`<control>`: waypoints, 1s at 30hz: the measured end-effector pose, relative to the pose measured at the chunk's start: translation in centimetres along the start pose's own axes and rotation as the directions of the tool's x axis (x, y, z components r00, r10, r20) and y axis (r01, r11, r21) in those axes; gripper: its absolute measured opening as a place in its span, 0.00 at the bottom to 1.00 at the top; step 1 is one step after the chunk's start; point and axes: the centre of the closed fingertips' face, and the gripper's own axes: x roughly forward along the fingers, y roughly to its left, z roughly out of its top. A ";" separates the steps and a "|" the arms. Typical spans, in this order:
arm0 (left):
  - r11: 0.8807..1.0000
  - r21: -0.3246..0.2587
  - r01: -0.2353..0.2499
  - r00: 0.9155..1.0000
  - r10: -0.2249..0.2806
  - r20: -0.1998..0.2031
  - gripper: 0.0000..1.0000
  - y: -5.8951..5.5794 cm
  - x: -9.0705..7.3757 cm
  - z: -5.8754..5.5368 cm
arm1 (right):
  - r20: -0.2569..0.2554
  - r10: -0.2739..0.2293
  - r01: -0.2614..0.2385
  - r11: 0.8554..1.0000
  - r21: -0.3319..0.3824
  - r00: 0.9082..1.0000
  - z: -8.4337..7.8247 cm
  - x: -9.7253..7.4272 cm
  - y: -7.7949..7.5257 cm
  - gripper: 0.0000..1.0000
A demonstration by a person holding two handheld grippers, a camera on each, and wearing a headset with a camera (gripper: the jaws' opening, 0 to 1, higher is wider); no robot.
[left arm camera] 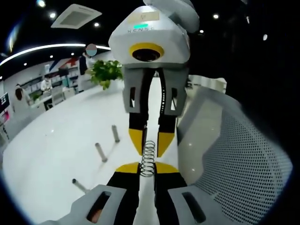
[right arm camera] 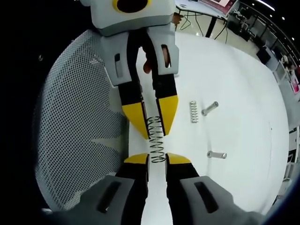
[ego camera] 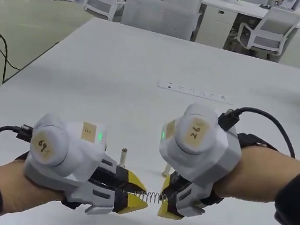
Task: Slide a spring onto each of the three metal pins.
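Head view has my 2 tongs nose to nose low over the table (ego camera: 116,77), with the spring (ego camera: 154,197) strung across the gap between them. My left gripper (ego camera: 143,197) has one end and my right gripper (ego camera: 163,199) has the other. Both sets of jaws are pinched in to roughly the spring's own width, gripping with just the yellow tips and holding nothing else. The coil hangs in the air, not touching the tabletop.

Left gripper view shows the pins (left arm camera: 100,152) off to the side, 3 of them standing in a row, all bare as far as I can see. So I'd say 0 of 3 are done. Right gripper view also catches a second spring (right arm camera: 193,111) lying on the table just beside one pin (right arm camera: 209,108).

Stuff I'm worried about from here:

- With both ends clamped there's no open end to go over a pin, so 1 side has to let go. If the coil is even slightly stretched or bowed when that happens, it'll ping off across the table.
- Whichever tong keeps it only has the last few coils, so the free end can droop or swing and miss the pin top.
- Squeeze harder to fix that and I could crush the end coils, and then it won't slide on.
- The gripper bodies are bulky and the pins sit close together, with 1 right by my right tong, so a sloppy approach could knock a pin over.
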 end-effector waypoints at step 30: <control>1.000 0.013 -0.002 0.999 0.003 -0.044 0.03 0.0 0.2 -1.0 | 0.114 -0.024 0.026 1.000 -0.017 0.993 3.8 -2.1 0.2 0.08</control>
